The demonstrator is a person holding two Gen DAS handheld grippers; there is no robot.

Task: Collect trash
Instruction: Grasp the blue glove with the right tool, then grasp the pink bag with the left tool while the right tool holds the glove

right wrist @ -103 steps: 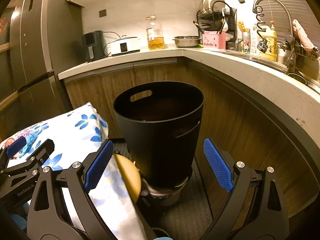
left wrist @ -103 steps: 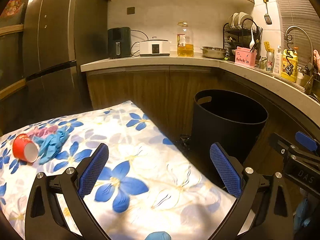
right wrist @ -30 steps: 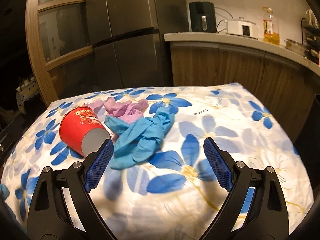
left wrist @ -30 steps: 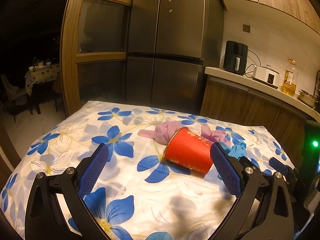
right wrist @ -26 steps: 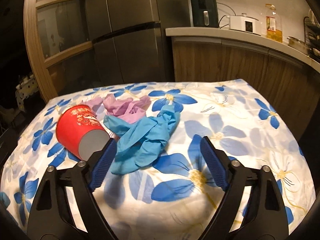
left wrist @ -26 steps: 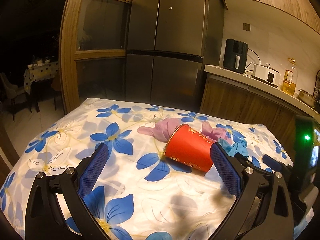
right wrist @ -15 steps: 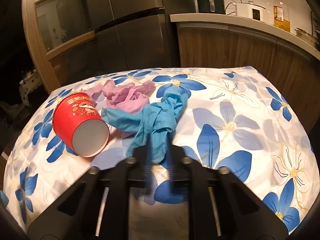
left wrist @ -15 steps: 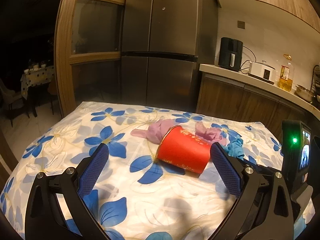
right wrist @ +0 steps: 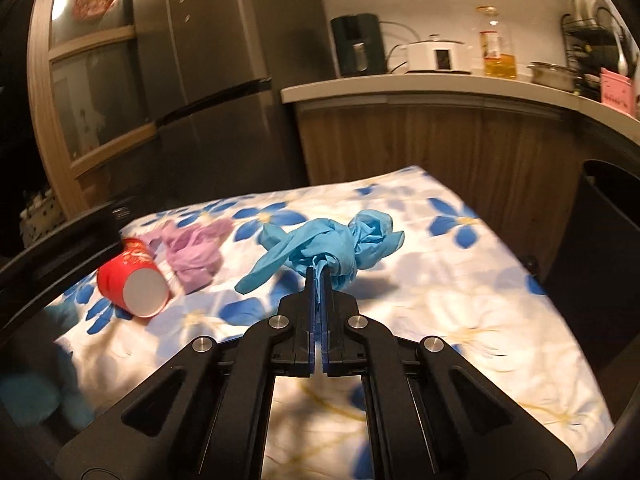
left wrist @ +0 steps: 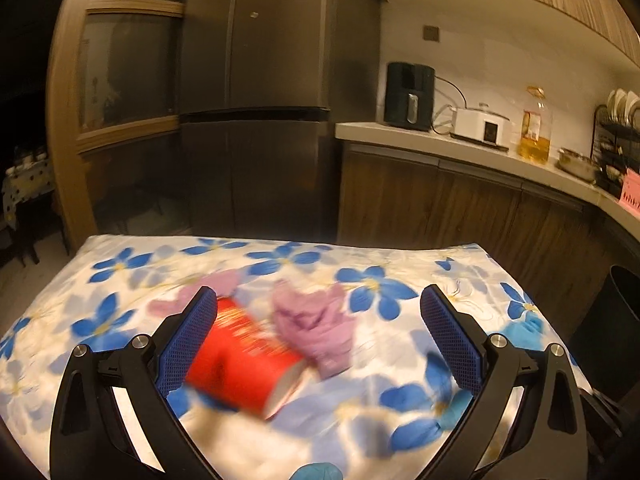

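My right gripper [right wrist: 320,276] is shut on a crumpled blue glove [right wrist: 340,246] and holds it lifted above the flowered tablecloth [right wrist: 460,312]. A red paper cup [right wrist: 132,284] lies on its side at the left, next to a purple glove [right wrist: 192,256]. In the left wrist view my left gripper [left wrist: 316,340] is open and empty, with the red cup [left wrist: 240,368] by its left finger and the purple glove [left wrist: 312,328] between the fingers; this view is blurred.
A black trash bin [right wrist: 600,256] stands past the table's right edge, also seen in the left wrist view [left wrist: 612,320]. A dark fridge [left wrist: 256,100] and a wooden counter [left wrist: 460,140] with appliances stand behind the table.
My right gripper has shut on the blue glove and lifted it off the cloth. My left gripper has moved closer to the red cup and purple glove.
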